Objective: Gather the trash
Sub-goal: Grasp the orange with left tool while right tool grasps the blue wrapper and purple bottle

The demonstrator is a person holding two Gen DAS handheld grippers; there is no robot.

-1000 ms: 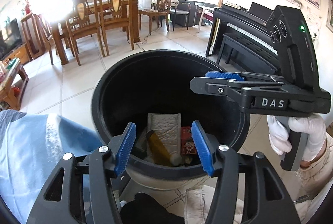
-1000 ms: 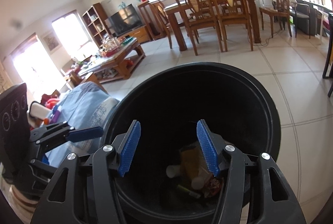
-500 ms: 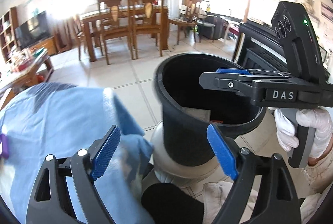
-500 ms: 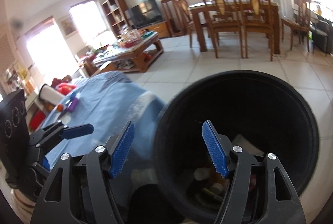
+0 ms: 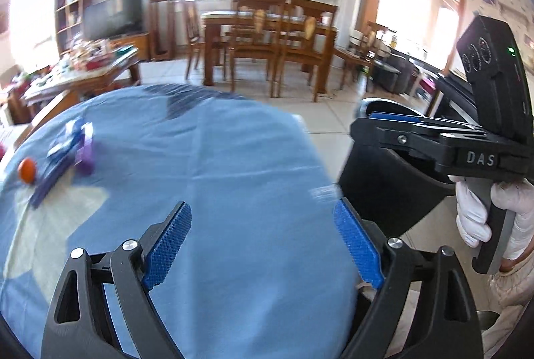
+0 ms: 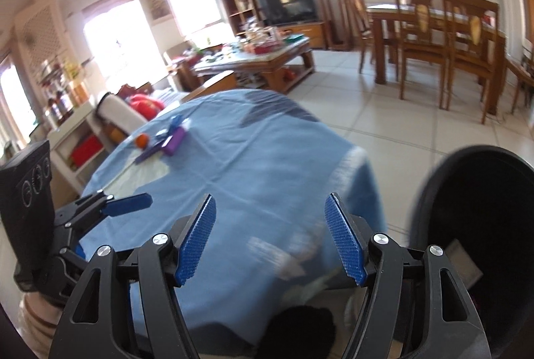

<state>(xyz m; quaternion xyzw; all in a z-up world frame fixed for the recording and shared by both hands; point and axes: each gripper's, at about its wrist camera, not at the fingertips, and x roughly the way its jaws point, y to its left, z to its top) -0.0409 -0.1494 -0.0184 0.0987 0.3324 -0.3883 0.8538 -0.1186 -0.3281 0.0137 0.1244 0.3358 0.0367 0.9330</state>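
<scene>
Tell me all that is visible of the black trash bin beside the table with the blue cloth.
The black trash bin is a round, smooth, plastic-looking container that stands upright on the tiled floor, close to the edge of the blue cloth. Its mouth is open, with no lid to be seen. The inside is dark; a flat pale piece of trash lies against its wall. In the left wrist view the right gripper hides part of its rim. Nothing grips the bin.

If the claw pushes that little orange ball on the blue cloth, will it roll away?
Probably. The small round orange ball looks smooth, so a nudge would likely roll it. The soft blue tablecloth may slow it, and the purple box beside it might stop it. It is blurry, so this is a guess.
</scene>
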